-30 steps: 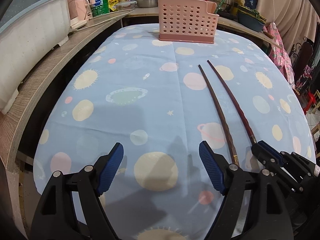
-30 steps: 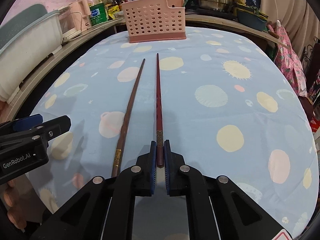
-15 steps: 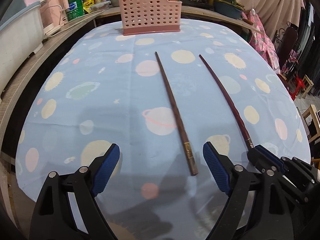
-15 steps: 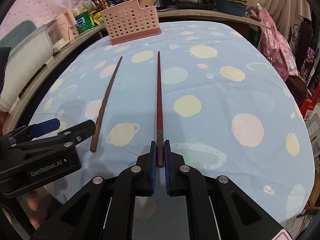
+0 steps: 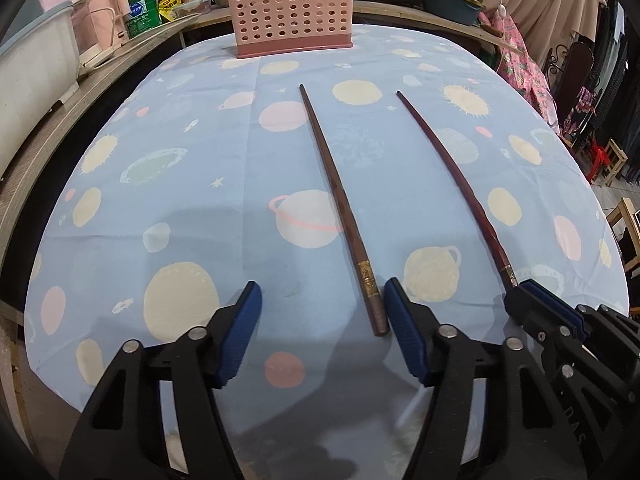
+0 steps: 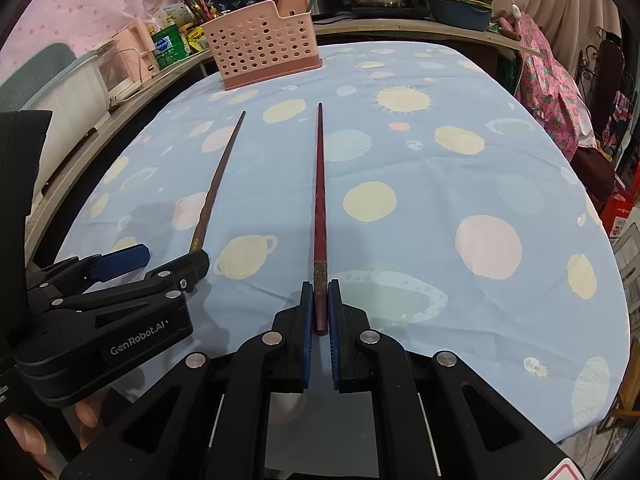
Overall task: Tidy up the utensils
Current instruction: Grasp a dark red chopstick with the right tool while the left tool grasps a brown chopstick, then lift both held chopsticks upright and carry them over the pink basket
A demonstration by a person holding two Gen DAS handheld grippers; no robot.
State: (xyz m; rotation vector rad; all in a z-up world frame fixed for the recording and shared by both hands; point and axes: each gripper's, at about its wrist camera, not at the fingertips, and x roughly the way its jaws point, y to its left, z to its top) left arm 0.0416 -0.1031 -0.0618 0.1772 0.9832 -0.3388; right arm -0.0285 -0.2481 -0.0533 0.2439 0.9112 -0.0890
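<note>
The left tongs (image 5: 322, 312) are closing around the butt of the brown chopstick (image 5: 340, 208), which lies on the surface (image 5: 200, 160) between the blue pads, beside the right-hand pad (image 5: 404, 332). The right wrist view alone shows the right tongs (image 6: 319, 308) clamped narrow on the thick end of the red chopstick (image 6: 319, 200). Far ahead of both tongs stands the pink perforated holder (image 5: 290, 12); only the right view reveals utensils behind it.
</note>
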